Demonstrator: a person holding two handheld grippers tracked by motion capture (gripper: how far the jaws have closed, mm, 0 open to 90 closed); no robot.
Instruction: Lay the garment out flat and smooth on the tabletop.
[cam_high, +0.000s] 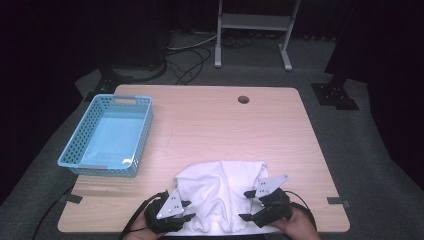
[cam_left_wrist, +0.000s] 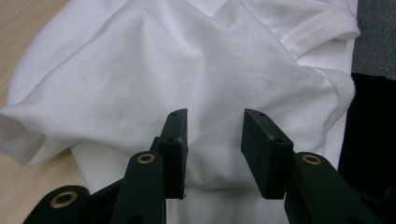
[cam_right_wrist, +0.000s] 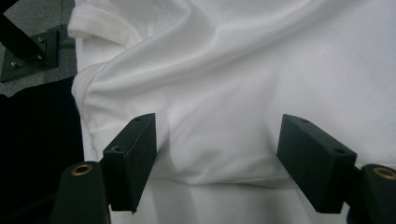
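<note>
A crumpled white T-shirt (cam_high: 220, 182) lies at the near edge of the wooden table (cam_high: 225, 125). My left gripper (cam_high: 187, 210) rests at the shirt's near left corner, and my right gripper (cam_high: 247, 205) at its near right part. In the left gripper view the left gripper (cam_left_wrist: 214, 137) stands open just above the shirt (cam_left_wrist: 154, 79), its jaws apart with cloth under the gap. In the right gripper view the right gripper (cam_right_wrist: 218, 140) is open wide, and a raised fold of the shirt (cam_right_wrist: 243, 74) sits between its jaws without touching the pads.
A light blue plastic basket (cam_high: 75, 161) stands at the table's left side with nothing in it. A round cable hole (cam_high: 243, 99) sits near the far edge. Beyond the table are a white frame (cam_high: 255, 22) and cables on the grey floor.
</note>
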